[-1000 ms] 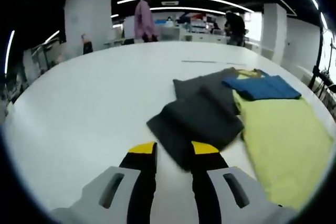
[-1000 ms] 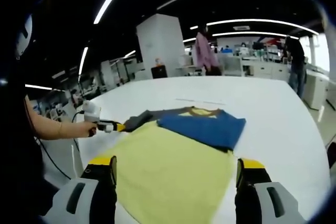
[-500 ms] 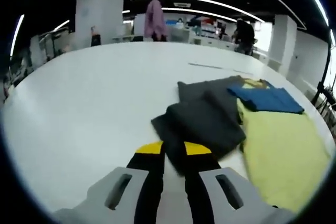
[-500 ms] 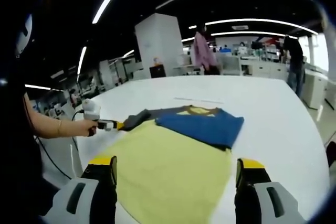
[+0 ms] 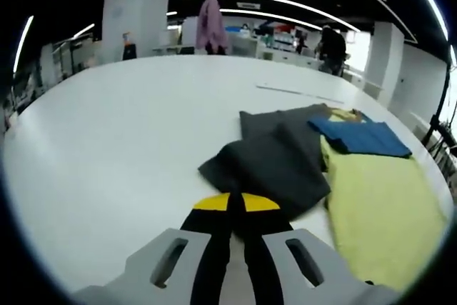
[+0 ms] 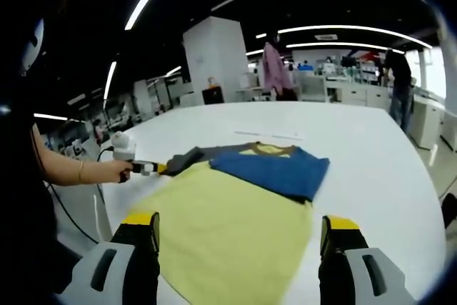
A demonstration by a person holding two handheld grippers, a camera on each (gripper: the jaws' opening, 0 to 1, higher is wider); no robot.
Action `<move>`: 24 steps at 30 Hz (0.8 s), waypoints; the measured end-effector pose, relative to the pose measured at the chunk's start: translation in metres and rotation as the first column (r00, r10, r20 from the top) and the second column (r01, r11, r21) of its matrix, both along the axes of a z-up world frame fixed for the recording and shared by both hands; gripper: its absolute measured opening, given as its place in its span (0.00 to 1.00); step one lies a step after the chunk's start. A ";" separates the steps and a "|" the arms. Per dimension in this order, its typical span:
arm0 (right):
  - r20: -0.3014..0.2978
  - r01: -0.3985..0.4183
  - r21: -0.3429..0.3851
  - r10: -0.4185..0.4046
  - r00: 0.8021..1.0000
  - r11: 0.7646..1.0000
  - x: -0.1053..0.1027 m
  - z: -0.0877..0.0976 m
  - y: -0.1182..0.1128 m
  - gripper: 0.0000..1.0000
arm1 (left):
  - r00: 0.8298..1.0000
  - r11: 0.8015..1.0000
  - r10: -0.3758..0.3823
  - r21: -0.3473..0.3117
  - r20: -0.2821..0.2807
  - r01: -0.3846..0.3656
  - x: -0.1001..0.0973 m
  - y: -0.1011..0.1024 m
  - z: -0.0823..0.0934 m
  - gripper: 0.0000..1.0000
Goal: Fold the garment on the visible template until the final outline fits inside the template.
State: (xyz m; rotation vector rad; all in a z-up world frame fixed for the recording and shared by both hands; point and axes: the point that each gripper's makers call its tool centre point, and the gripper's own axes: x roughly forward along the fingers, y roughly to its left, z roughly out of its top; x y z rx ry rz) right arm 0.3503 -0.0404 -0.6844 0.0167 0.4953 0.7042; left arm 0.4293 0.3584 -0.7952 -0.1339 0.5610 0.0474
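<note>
The garment lies on the white table (image 5: 128, 126): a yellow-green body (image 5: 382, 205), a blue sleeve (image 5: 360, 137) folded across its top, and a dark grey sleeve (image 5: 275, 158) spread out to the left. My left gripper (image 5: 235, 203) is shut on the near edge of the grey sleeve. In the right gripper view a hand holds that left gripper (image 6: 166, 169) at the tip of the grey sleeve (image 6: 191, 156). My right gripper (image 6: 239, 237) hangs wide open over the near part of the yellow-green body (image 6: 228, 226), nothing between its jaws. The blue sleeve (image 6: 275, 171) lies beyond it.
A thin line (image 5: 300, 92) marks the table beyond the garment. Bare white tabletop (image 6: 371, 155) spreads on every side. Two people (image 5: 212, 25) (image 5: 330, 48) stand by desks far behind, near a white pillar (image 5: 132, 12).
My left gripper's jaws have closed, from apart to shut on the grey sleeve's near edge. The right gripper has stayed open in about the same place.
</note>
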 end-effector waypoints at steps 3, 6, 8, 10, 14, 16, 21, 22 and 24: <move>0.005 0.002 0.004 -0.002 1.000 1.000 0.001 0.002 0.000 0.93 | 1.000 1.000 -0.007 0.004 0.004 0.007 -0.001 0.003 0.002 0.01; 0.008 -0.003 0.004 0.003 1.000 1.000 0.001 0.003 0.001 0.93 | 1.000 1.000 -0.009 -0.002 0.021 0.009 -0.001 0.007 0.009 0.01; 0.011 -0.010 0.002 0.010 1.000 1.000 0.000 0.004 0.002 0.94 | 0.999 1.000 -0.012 0.003 0.030 0.012 -0.001 0.009 0.012 0.01; 0.014 -0.016 0.004 0.016 1.000 1.000 0.000 0.005 0.003 0.94 | 0.999 1.000 -0.013 0.007 0.042 0.013 -0.001 0.013 0.017 0.01; 0.021 -0.028 0.007 0.028 0.999 1.000 0.000 0.007 0.006 0.95 | 0.998 1.000 -0.015 0.012 0.065 0.015 -0.002 0.018 0.027 0.01; 0.021 -0.034 0.007 0.033 0.999 0.999 -0.001 0.007 0.007 0.96 | 0.997 0.999 -0.020 0.027 0.077 0.018 -0.001 0.023 0.033 0.01; 0.024 -0.042 0.009 0.042 0.999 0.999 -0.001 0.007 0.010 0.97 | 0.993 0.999 -0.013 0.046 0.113 0.008 0.000 0.039 0.051 0.01; 0.023 -0.044 0.007 0.043 0.999 0.999 -0.001 0.006 0.010 0.97 | 0.993 0.999 -0.011 0.049 0.121 0.005 0.001 0.044 0.054 0.01; 0.021 -0.044 0.007 0.044 0.999 0.999 -0.002 0.006 0.010 0.97 | 0.991 0.998 -0.015 0.065 0.133 0.006 0.002 0.050 0.061 0.01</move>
